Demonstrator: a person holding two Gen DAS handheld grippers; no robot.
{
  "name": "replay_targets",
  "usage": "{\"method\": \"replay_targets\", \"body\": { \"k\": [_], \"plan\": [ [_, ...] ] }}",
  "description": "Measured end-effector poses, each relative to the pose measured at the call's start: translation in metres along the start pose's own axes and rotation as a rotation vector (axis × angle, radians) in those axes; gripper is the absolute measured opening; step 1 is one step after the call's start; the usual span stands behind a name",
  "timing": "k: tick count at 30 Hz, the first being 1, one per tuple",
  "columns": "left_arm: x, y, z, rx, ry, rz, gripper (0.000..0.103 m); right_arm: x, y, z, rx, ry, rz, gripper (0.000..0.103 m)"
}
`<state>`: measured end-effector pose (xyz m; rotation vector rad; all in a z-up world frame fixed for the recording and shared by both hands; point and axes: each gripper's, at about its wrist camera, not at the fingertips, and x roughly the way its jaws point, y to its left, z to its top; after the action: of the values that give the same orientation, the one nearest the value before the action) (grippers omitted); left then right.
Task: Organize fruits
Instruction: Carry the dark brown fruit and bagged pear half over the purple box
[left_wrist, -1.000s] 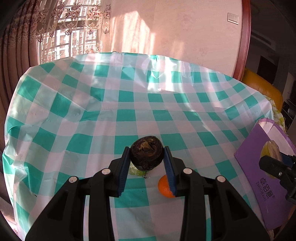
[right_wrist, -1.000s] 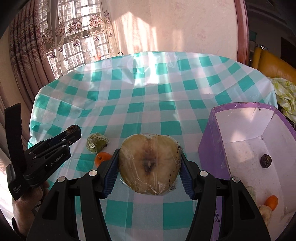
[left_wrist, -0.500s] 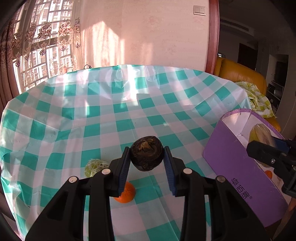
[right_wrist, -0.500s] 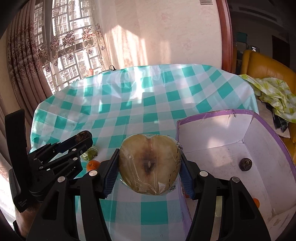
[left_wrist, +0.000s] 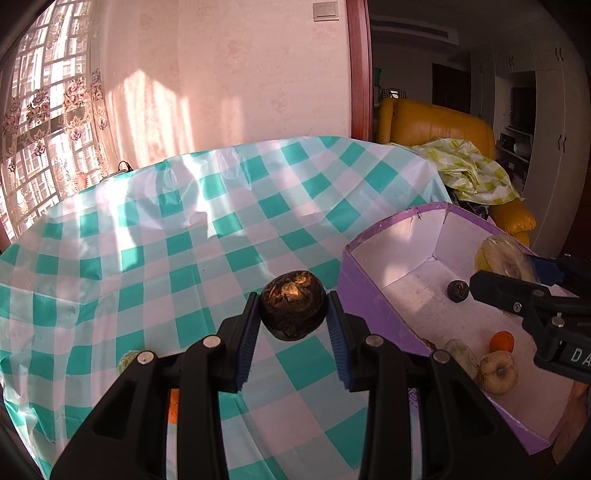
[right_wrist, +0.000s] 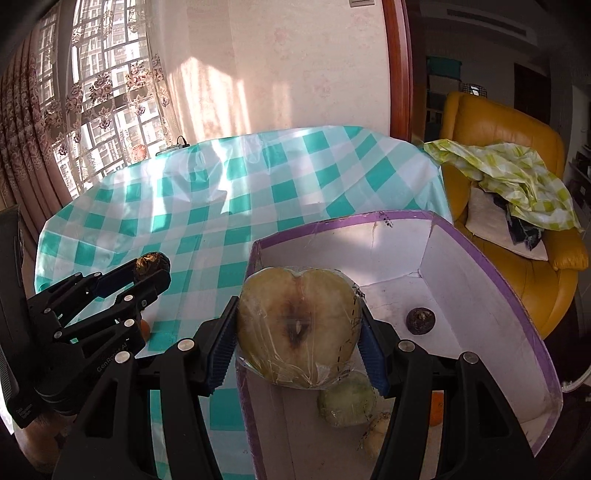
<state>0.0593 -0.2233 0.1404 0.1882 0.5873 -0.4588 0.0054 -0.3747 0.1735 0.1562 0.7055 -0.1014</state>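
Left hand-held gripper (left_wrist: 293, 314): clamped narrow on a dark round fruit (left_wrist: 293, 309), centre of the left wrist frame, carried over the checked bench (left_wrist: 147, 258).
Right hand-held gripper (right_wrist: 299, 332): pads pressed on a wrapped apple half (right_wrist: 298, 326), cut face toward the camera, centre of the right wrist frame.
Box (right_wrist: 480, 258): purple outside, white inside, open top; fills the lower right of the right wrist frame and the right edge of the left wrist frame.
Already in box: small dark fruit (right_wrist: 420, 320) on the floor near the far corner; pale green fruit (right_wrist: 347, 402) and another pale one just below the apple half; small orange (left_wrist: 501, 341) by the near wall.
Left on bench: green fruit (left_wrist: 127, 360) and an orange one (left_wrist: 173, 406), lower left of the left wrist frame, mostly hidden behind the fingers.
Key relation: apple half hangs above the near left corner of the box, inside its rim line; dark round fruit lies left of the box's left wall, not yet over the opening.
Nearer hand: right.
Judged next: release from the right first, broad cut face likely to land flat; left needs to cross rightward over the wall.
Risk: both hand-held grippers crowding one corner.
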Motion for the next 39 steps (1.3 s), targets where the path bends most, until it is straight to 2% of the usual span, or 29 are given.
{"method": "replay_targets", "body": {
  "k": [20, 27, 39],
  "plan": [
    [0.02, -0.094, 0.011, 0.182, 0.046, -0.127, 0.036, 0.006, -0.095, -0.017, 0.076, 0.081, -0.139, 0.058],
    [0.032, -0.121, 0.01, 0.257, 0.104, -0.204, 0.036, 0.019, -0.112, -0.024, 0.056, 0.135, -0.194, 0.058],
    [0.064, -0.155, 0.003, 0.363, 0.23, -0.244, 0.036, 0.037, -0.119, -0.028, 0.002, 0.204, -0.219, 0.058]
  ]
}}
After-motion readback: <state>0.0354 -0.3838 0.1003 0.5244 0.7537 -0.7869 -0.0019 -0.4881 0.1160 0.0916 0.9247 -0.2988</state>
